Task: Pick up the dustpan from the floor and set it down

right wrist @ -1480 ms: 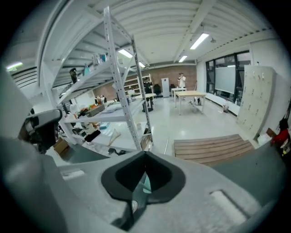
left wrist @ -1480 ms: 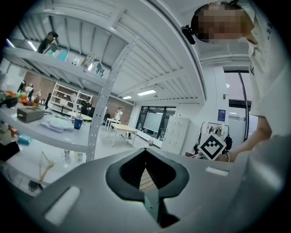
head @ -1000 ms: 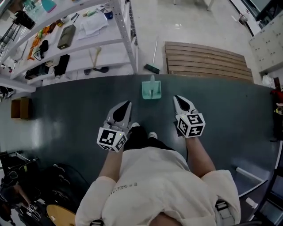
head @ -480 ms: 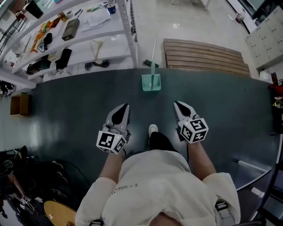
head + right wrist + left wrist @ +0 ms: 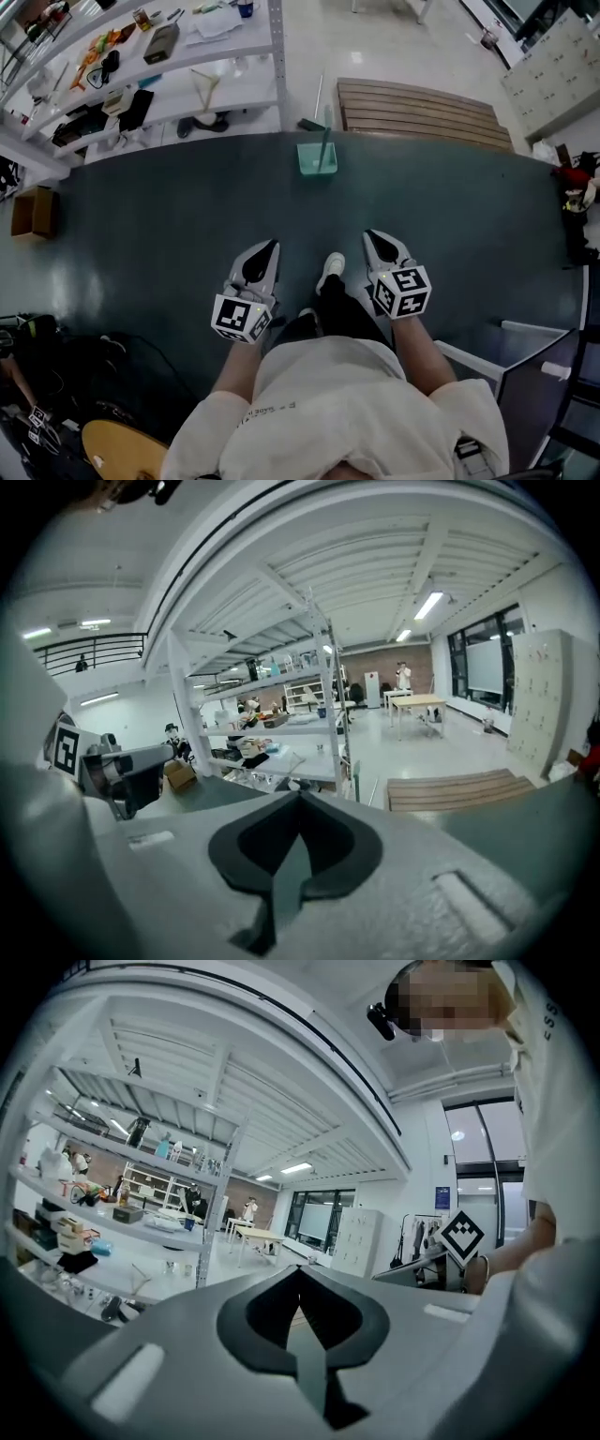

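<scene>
left gripper [image 5: 266,247]: was clenched, empty
right gripper [image 5: 373,236]: was clenched, empty
dustpan [image 5: 317,158]: stood on floor [image 5: 159,225], well ahead

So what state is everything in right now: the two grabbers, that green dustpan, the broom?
Left gripper: jaws together, nothing held.
Right gripper: jaws together, nothing held.
Dustpan: standing at the far edge of the dark mat, handle up, untouched.
Broom: just beyond the dustpan, off the mat, untouched.
</scene>
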Action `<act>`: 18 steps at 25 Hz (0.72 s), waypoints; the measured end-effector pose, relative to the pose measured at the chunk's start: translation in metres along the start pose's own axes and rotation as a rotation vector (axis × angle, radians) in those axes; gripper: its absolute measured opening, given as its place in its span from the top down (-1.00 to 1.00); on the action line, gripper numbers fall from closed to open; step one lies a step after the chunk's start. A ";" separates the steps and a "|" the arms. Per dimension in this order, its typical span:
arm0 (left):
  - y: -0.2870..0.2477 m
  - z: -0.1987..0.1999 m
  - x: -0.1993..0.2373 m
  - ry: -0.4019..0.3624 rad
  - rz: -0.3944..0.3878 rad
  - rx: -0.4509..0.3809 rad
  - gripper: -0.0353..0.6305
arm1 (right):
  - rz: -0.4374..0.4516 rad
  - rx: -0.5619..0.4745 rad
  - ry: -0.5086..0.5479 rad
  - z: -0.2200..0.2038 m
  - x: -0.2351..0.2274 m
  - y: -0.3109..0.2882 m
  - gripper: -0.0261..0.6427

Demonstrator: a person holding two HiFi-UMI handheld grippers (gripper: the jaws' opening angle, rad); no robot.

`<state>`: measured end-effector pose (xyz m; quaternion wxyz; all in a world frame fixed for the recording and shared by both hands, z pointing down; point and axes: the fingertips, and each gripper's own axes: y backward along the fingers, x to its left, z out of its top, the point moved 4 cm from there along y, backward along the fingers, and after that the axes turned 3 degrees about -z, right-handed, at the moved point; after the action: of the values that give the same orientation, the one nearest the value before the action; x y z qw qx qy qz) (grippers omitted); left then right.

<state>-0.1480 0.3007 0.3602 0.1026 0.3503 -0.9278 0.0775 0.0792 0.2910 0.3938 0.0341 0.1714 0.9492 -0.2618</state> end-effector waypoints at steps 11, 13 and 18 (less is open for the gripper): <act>0.046 0.011 -0.030 -0.020 -0.031 -0.078 0.86 | 0.009 0.019 0.022 -0.022 0.036 0.040 0.94; 0.048 0.012 -0.037 -0.022 -0.038 -0.079 0.86 | 0.009 0.007 0.030 -0.022 0.037 0.045 0.94; 0.054 0.007 -0.043 -0.037 -0.051 -0.056 0.86 | -0.018 -0.009 0.011 -0.023 0.041 0.054 0.94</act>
<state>-0.1534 0.3669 0.3387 0.0971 0.3721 -0.9221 0.0426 0.0600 0.3589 0.3809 0.0272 0.1643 0.9520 -0.2567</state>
